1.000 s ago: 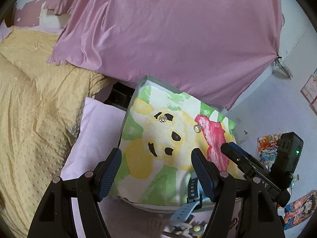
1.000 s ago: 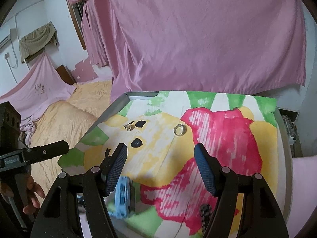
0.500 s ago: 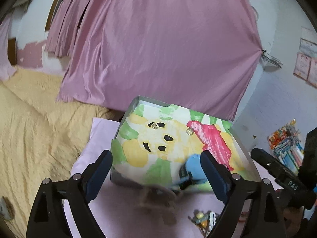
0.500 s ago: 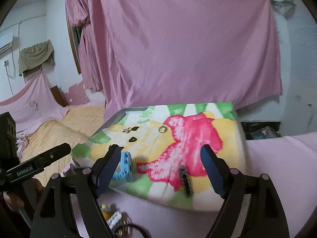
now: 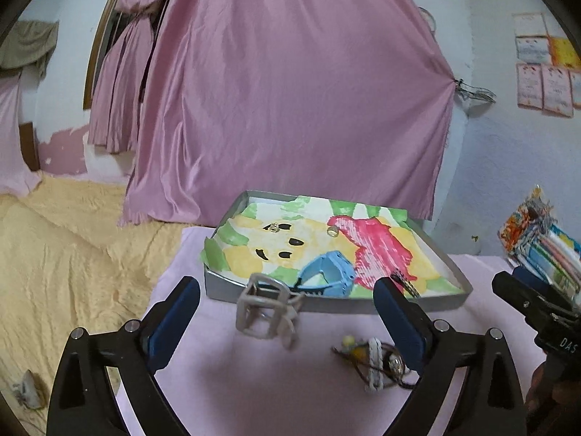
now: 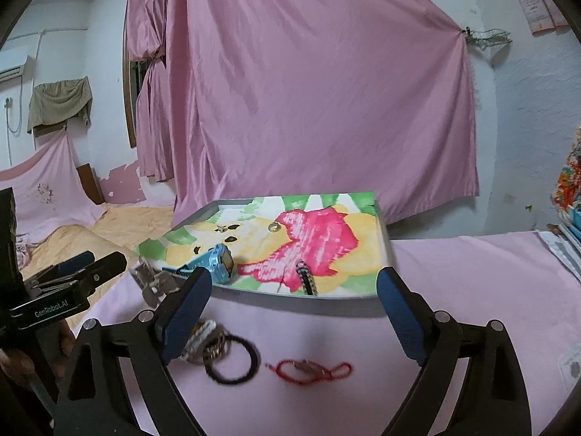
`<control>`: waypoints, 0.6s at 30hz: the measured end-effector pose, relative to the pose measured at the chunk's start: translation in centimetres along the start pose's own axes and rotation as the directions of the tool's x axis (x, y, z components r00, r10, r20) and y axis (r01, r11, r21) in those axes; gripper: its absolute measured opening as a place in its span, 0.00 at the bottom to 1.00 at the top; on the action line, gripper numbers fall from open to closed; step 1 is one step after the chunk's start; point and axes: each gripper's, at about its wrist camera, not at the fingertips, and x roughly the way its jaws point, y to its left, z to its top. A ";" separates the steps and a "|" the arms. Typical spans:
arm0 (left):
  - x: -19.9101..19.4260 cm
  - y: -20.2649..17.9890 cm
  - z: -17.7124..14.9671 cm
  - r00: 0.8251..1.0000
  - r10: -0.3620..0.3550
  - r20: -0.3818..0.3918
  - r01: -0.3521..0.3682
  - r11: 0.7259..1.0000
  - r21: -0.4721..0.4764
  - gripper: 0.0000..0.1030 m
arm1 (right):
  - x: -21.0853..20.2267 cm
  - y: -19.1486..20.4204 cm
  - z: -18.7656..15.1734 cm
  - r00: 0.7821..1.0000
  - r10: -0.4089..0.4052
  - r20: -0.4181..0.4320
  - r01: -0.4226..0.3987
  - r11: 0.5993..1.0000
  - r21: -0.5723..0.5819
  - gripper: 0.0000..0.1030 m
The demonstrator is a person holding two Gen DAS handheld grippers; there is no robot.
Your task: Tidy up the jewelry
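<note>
A grey tray (image 5: 326,303) (image 6: 301,301) lined with a painted paper stands on the pink cloth. In it lie a blue watch (image 5: 330,272) (image 6: 218,263), two small rings (image 5: 275,227) (image 5: 332,231) and a black braided strap (image 6: 307,279). A beige claw clip (image 5: 265,312) (image 6: 152,283) lies in front of the tray's left corner. Nearer me lie a tangled heap of jewellery (image 5: 374,359) (image 6: 203,341), a black band (image 6: 232,359) and a red cord bracelet (image 6: 308,367). My left gripper (image 5: 285,287) and right gripper (image 6: 294,276) hover short of the tray, jaws opening, holding nothing.
A pink curtain (image 5: 290,91) hangs behind the tray. A yellow bedspread (image 5: 65,254) lies to the left, below the table. Colourful books (image 5: 541,247) are stacked at the right. The pink cloth (image 6: 472,290) stretches right of the tray.
Both grippers have drawn back from the tray and their jaws have widened. The blue watch now lies in the tray. The claw clip and loose jewellery in front have come into view.
</note>
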 end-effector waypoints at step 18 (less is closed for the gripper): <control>-2.1 -2.6 -4.4 0.999 -0.043 -0.028 0.044 0.997 0.060 0.94 | -2.7 -1.6 -4.0 0.998 -0.065 -0.023 0.064 0.997 -0.031 0.87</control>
